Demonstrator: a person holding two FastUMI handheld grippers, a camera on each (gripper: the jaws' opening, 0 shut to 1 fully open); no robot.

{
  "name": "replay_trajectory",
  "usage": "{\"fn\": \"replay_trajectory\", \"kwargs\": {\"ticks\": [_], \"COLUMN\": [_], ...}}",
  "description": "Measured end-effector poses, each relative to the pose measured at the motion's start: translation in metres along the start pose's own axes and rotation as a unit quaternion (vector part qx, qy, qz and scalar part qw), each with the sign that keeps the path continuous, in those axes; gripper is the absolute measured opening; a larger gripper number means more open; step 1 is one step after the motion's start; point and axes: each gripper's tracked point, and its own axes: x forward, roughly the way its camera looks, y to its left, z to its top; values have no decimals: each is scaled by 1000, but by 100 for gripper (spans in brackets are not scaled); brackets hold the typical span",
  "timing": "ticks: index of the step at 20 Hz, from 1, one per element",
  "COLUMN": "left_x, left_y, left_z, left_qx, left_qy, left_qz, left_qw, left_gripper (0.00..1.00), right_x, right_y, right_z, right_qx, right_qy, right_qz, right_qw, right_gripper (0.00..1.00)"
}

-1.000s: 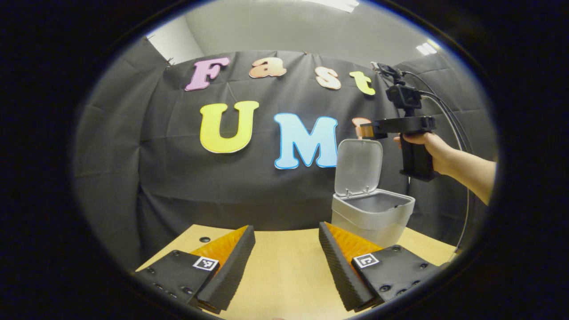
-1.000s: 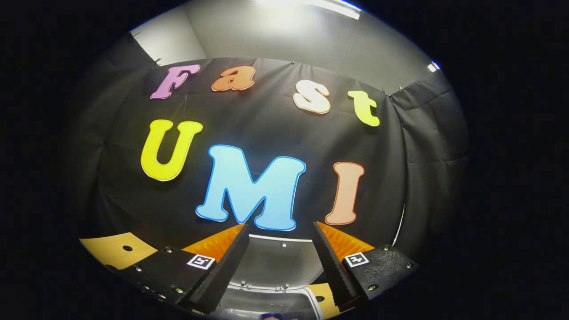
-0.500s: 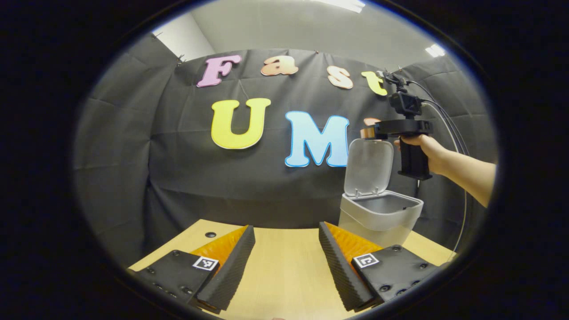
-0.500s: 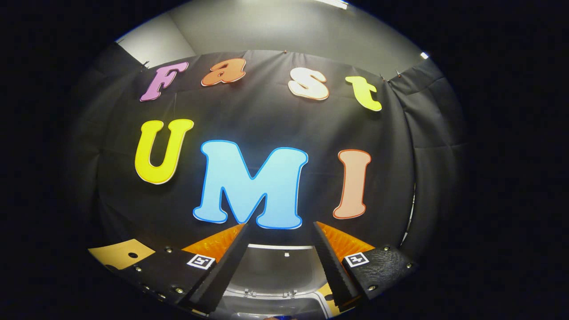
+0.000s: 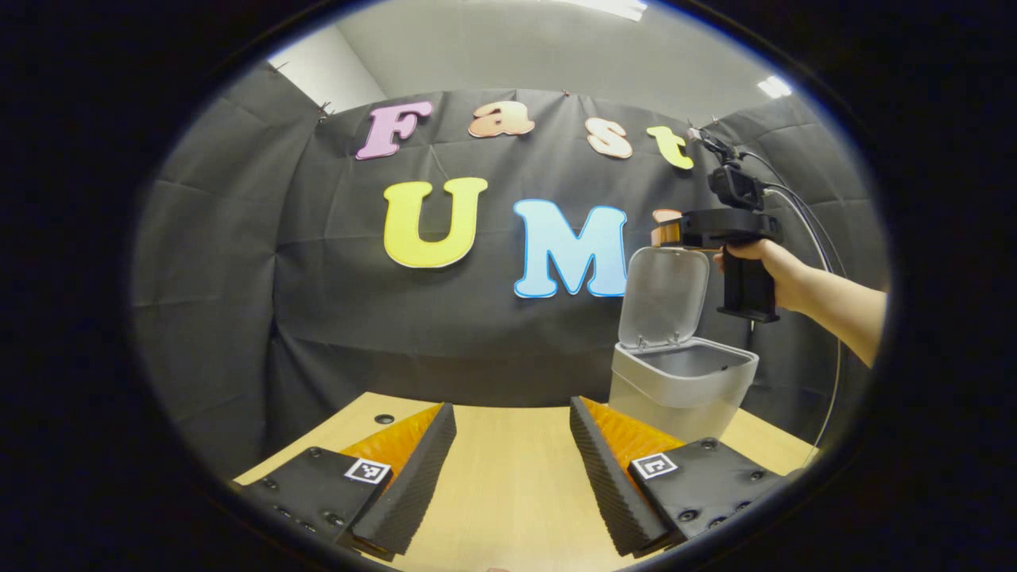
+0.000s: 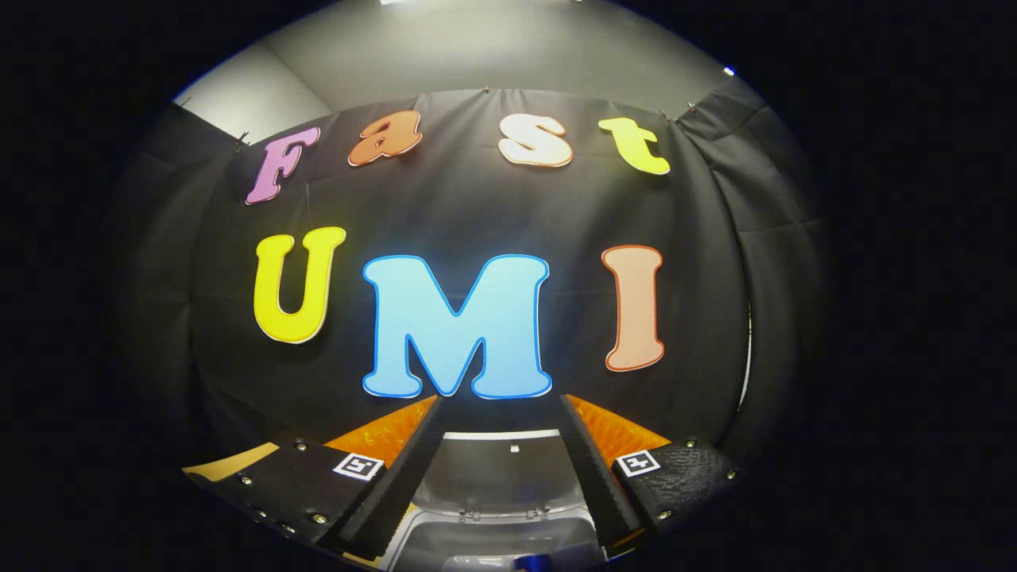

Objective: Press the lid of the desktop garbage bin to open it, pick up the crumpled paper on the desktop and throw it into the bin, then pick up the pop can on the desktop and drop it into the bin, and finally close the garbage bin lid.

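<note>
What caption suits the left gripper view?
Right claw held above the open bin's raised lid; left claw open over the table.

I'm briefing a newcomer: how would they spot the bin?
On the light wooden table before the black cloth wall, look right. There stands the small grey plastic bin, its hinged lid upright, right gripper just above it.

Right tongs [image 5: 663, 232] slightly higher, rightward.

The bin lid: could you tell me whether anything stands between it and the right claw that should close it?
Nothing visible does. In the left gripper view the right claw hangs just above the top edge of the raised bin lid, with only open air between them. The bin below stands open.
</note>
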Motion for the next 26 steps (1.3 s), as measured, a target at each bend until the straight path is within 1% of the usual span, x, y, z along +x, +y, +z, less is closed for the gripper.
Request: {"fn": "replay_trajectory", "kwargs": {"ticks": [1, 2, 5, 9, 10, 11, 13, 14, 15, 17, 20, 23, 24, 26], "left_x": [-2, -4, -11, -17, -18, -19, -20, -20, -20, -21, -22, -22, -22, -22], "left_y": [-1, -2, -6, -14, -17, -18, -22, -23, -25, -29, -33, -37, -38, -42], "left_z": [0, 0, 0, 1, 1, 1, 3, 3, 2, 3, 3, 3, 2, 1], "left_qx": [-2, -3, 2, -2, -2, -2, -2, -1, -1, -1, 2, 3, 3, 6], "left_qy": [0, -1, -1, -4, -5, -7, -9, -10, -11, -11, -13, -13, -13, -12], "left_qz": [0, 0, -1, -6, -7, -8, -9, -10, -11, -11, -13, -15, -17, -19], "left_qw": [1000, 1000, 1000, 1000, 1000, 1000, 1000, 1000, 1000, 1000, 1000, 1000, 1000, 1000], "left_gripper": [92, 92, 96, 96, 92, 96, 96, 94, 96, 96, 96, 96, 94, 95], "right_x": [-4, -9, -26, -45, -50, -55, -64, -68, -71, -78, -87, -91, -91, -92], "right_y": [0, 0, 0, -1, -1, -1, -1, -1, -2, -2, -2, -3, -4, -8], "right_z": [-2, -3, -7, -16, -19, -22, -27, -29, -33, -40, -60, -97, -108, -126], "right_qx": [-2, -6, -9, -4, -4, -6, -4, -3, -2, 2, 5, 4, 4, 2], "right_qy": [-3, -7, -17, -19, -17, -15, -10, -8, -7, -2, 28, 86, 101, 112], "right_qz": [0, 0, -2, 2, 3, 4, 6, 6, 8, 10, 18, 25, 25, 20], "right_qw": [1000, 1000, 1000, 1000, 1000, 1000, 1000, 1000, 1000, 1000, 999, 996, 995, 993], "right_gripper": [91, 91, 91, 91, 91, 91, 91, 91, 91, 91, 91, 91, 91, 91]}}
